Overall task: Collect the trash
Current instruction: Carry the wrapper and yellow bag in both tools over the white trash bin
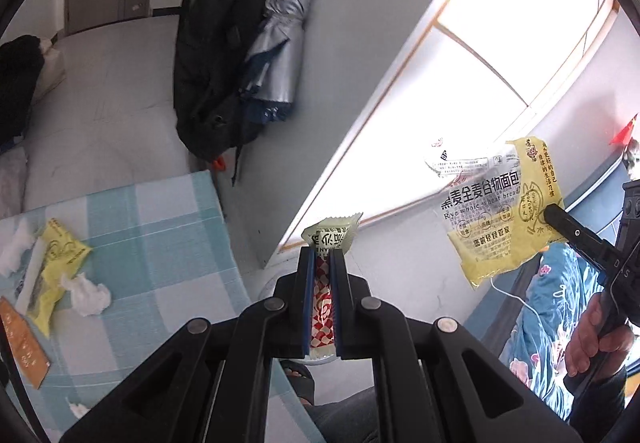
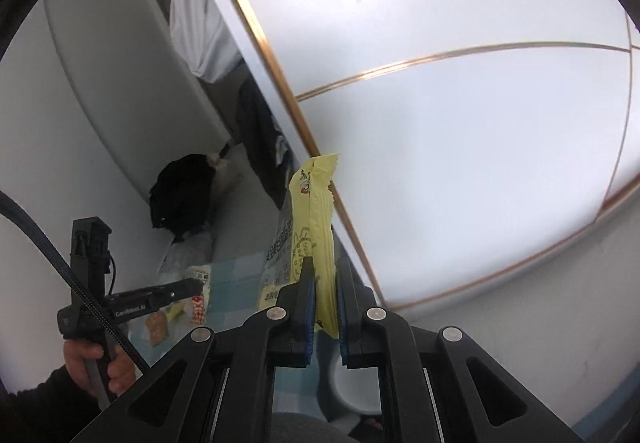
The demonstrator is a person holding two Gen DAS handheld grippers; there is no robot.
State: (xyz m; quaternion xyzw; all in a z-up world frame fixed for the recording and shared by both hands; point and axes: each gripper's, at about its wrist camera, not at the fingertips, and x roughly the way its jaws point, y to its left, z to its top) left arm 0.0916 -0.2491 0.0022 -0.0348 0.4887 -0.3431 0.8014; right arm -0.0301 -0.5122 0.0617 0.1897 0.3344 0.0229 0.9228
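Note:
My left gripper [image 1: 321, 257] is shut on a small red-and-white checked snack wrapper [image 1: 323, 307], held up in the air beside the table. My right gripper [image 2: 323, 267] is shut on a yellow bread wrapper [image 2: 314, 227], also raised; that wrapper shows in the left wrist view [image 1: 500, 215] at the right. On the blue-checked tablecloth [image 1: 160, 243] lie another yellow wrapper [image 1: 56, 263], crumpled white tissues [image 1: 90, 295] and an orange packet [image 1: 24, 343]. A white round bin rim [image 2: 348, 383] shows below my right gripper.
A black bag [image 1: 212, 55] and a folded silver umbrella [image 1: 280, 55] hang on the grey wall. A bed with a flowered blue cover [image 1: 552, 307] lies at the right. A white wardrobe door with gold trim [image 2: 460, 123] fills the right wrist view.

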